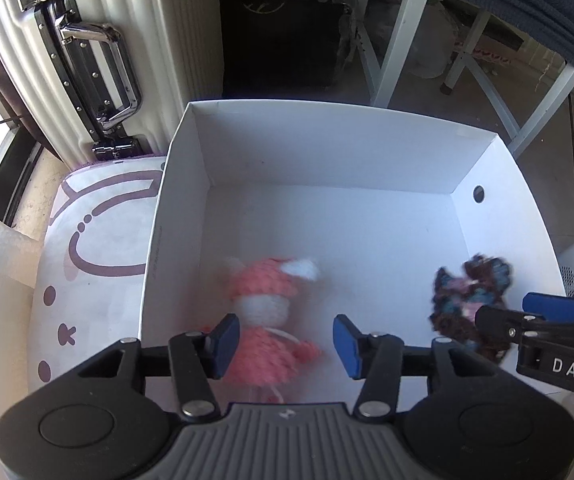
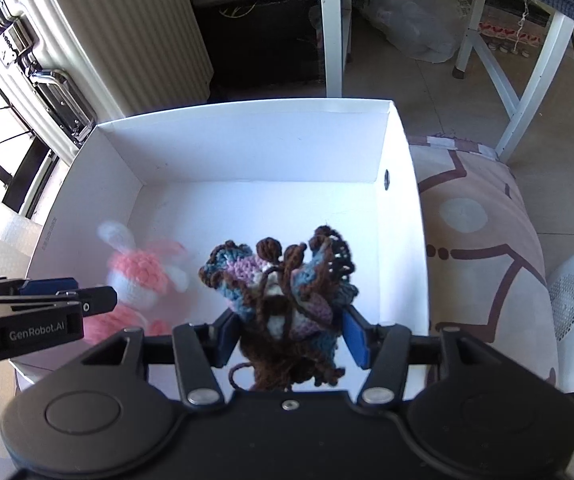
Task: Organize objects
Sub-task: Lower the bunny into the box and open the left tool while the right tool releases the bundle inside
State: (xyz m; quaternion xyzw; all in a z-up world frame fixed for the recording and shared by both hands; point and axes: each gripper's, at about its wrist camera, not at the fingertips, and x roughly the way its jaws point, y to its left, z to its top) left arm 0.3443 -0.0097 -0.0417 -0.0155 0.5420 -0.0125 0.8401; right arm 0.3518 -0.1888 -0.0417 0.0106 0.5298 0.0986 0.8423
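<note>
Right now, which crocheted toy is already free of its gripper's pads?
The pink-and-white bunny: it blurs between the left gripper's parted pads. The brown-and-blue toy sits between the right gripper's.

The pink crocheted doll point(image 1: 271, 316) was motion-blurred in both views, so its features could not be resolved. The right claw point(image 1: 503, 312) entered the left wrist view from the right edge, its body cut off. The brown-and-blue crocheted toy point(image 2: 287, 292) hid the box floor point(image 2: 247, 208) behind it. Contact between its pads and the yarn was indeterminate.

Two crocheted toys point(image 2: 143, 280) point(image 2: 283, 292) side by side in box point(image 2: 247, 140)
</note>
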